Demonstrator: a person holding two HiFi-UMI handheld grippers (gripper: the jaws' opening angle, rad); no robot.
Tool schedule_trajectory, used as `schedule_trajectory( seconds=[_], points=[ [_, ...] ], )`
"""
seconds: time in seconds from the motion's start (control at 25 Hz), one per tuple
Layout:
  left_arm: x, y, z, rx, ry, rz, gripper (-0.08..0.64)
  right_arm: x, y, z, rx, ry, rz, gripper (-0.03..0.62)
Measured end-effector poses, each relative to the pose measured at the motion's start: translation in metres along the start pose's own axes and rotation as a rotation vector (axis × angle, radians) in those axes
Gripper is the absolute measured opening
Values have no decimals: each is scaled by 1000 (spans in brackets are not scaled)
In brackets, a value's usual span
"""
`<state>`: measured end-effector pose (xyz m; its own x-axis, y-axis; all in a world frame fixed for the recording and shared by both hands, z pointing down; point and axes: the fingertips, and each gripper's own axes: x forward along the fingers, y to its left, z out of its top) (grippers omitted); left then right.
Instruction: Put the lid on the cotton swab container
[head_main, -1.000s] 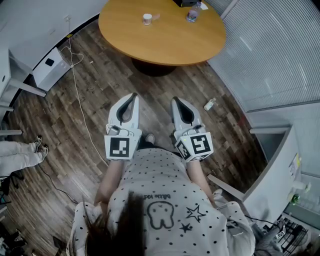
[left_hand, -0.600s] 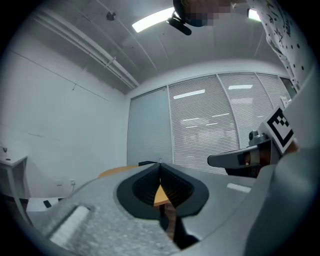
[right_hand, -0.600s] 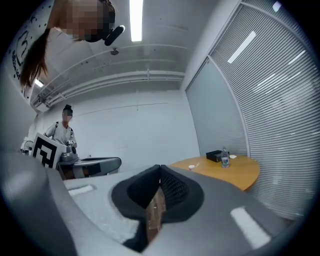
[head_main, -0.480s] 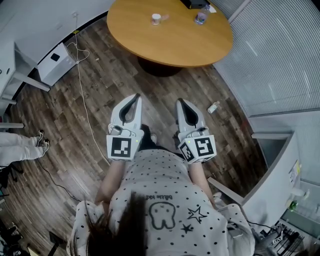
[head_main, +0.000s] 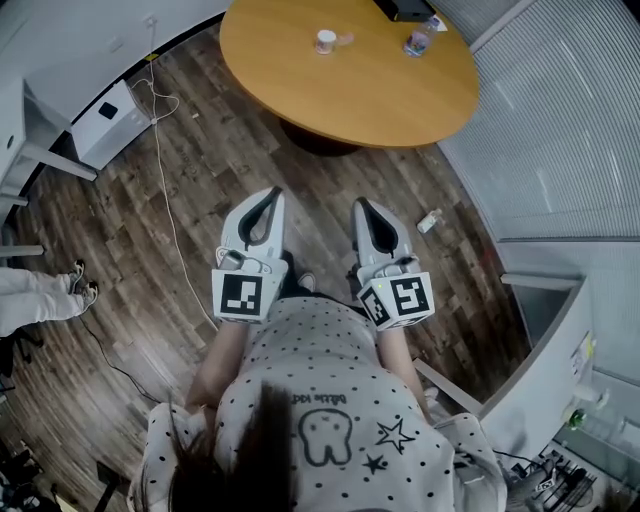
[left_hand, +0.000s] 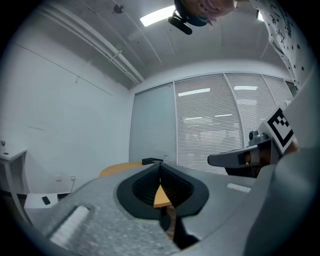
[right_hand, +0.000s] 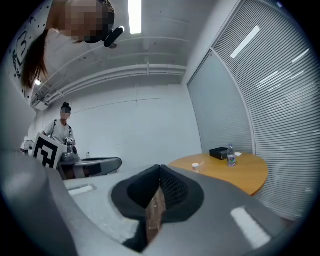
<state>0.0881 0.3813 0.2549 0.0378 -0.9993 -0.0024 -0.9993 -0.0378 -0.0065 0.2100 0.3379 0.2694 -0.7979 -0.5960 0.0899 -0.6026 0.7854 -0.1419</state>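
Observation:
The cotton swab container (head_main: 326, 41) is a small white tub on the far round wooden table (head_main: 360, 95). A small pale piece that may be its lid (head_main: 346, 39) lies just right of it, too small to tell. In the right gripper view the container (right_hand: 195, 167) shows far ahead on the table (right_hand: 235, 175). My left gripper (head_main: 272, 193) and right gripper (head_main: 358, 204) are held side by side over the floor, well short of the table. Both are shut with nothing in them, as the left gripper view (left_hand: 160, 166) and right gripper view (right_hand: 160, 168) show.
A water bottle (head_main: 418, 41) and a black box (head_main: 405, 9) stand at the table's far side. Another bottle (head_main: 429, 221) lies on the wood floor at the right. A white box (head_main: 108, 120) with a cable sits left. Someone's legs (head_main: 40, 305) are at the left edge.
The table and its objects have slid lower and to the right in the head view, so I am closer to it. Both grippers stay shut and side by side.

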Motion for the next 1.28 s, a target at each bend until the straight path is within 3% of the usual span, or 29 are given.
schedule_trajectory(
  seconds=[0.44, 0.68, 1.28],
  points=[
    [69, 98, 6, 22, 40, -67, 9, 117, 7, 18, 18, 19, -57, 5],
    [107, 121, 4, 65, 42, -129, 9, 143, -8, 21, 27, 8, -124, 5],
    [123, 151, -7, 27, 82, -123, 9, 168, -12, 19, 31, 26, -146, 5]
  ],
)
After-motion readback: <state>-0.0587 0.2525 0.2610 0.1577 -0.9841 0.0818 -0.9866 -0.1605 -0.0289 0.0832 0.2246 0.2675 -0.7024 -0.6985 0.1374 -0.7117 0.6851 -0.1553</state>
